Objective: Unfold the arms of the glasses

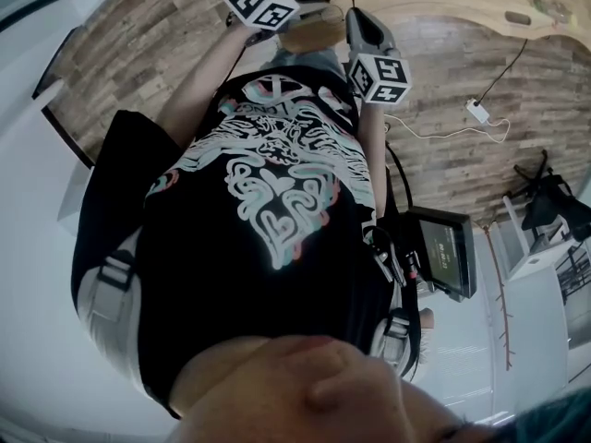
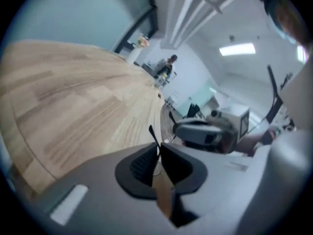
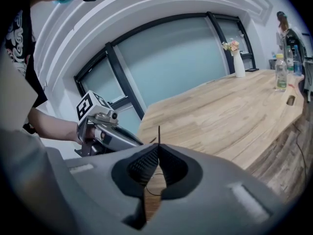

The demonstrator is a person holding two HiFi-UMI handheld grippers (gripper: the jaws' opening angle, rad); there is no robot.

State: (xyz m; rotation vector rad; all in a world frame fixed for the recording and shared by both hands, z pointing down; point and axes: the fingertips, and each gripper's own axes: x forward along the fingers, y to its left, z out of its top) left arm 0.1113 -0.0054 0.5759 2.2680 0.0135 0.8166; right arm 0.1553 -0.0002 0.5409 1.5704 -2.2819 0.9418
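The glasses show only as thin dark pieces. In the left gripper view a slim black arm tip (image 2: 152,132) sticks up from between the pads of my left gripper (image 2: 159,150), which is shut on it. A fine wire loop hangs just below the pads. In the right gripper view my right gripper (image 3: 158,150) is likewise shut on a thin dark rod (image 3: 158,132), with a fine wire loop (image 3: 155,187) under the jaws. In the head view both grippers are held up close together in front of the chest, and their marker cubes (image 1: 263,0) (image 1: 379,77) hide the glasses.
A long light wooden table (image 3: 230,111) stretches ahead, with bottles (image 3: 280,72) and a vase (image 3: 238,62) at its far end. A person (image 2: 168,67) stands far off. On the wood floor lie a white power strip with cable (image 1: 478,111) and a black box (image 1: 448,252).
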